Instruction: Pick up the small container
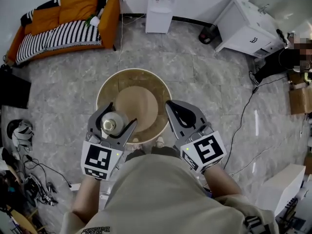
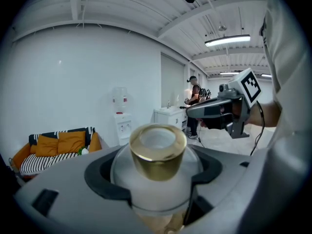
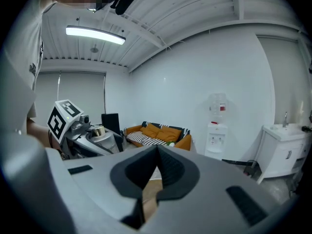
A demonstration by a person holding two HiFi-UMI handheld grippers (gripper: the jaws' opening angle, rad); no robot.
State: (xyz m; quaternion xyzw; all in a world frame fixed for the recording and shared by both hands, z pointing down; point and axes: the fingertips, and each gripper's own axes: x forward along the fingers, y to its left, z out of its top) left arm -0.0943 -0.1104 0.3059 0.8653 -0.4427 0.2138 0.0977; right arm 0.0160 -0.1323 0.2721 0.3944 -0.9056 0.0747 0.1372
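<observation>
The small container (image 1: 110,124) is a frosted round jar with a gold lid (image 2: 157,147). My left gripper (image 1: 113,124) is shut on it, holding it upright above the left side of the round wooden table (image 1: 109,84). The jar fills the middle of the left gripper view, clamped between both jaws. My right gripper (image 1: 184,115) hovers over the table's right edge, jaws shut with nothing between them; in the right gripper view its fingertips (image 3: 157,165) meet. The left gripper with the jar (image 3: 99,131) shows at the left of that view.
An orange and striped sofa (image 1: 63,21) stands at the far left, a white water dispenser (image 1: 160,6) at the back, a white cabinet with a sink (image 1: 246,28) at the right. Cables and gear (image 1: 24,174) lie on the floor at left. A person (image 1: 287,60) stands at the right edge.
</observation>
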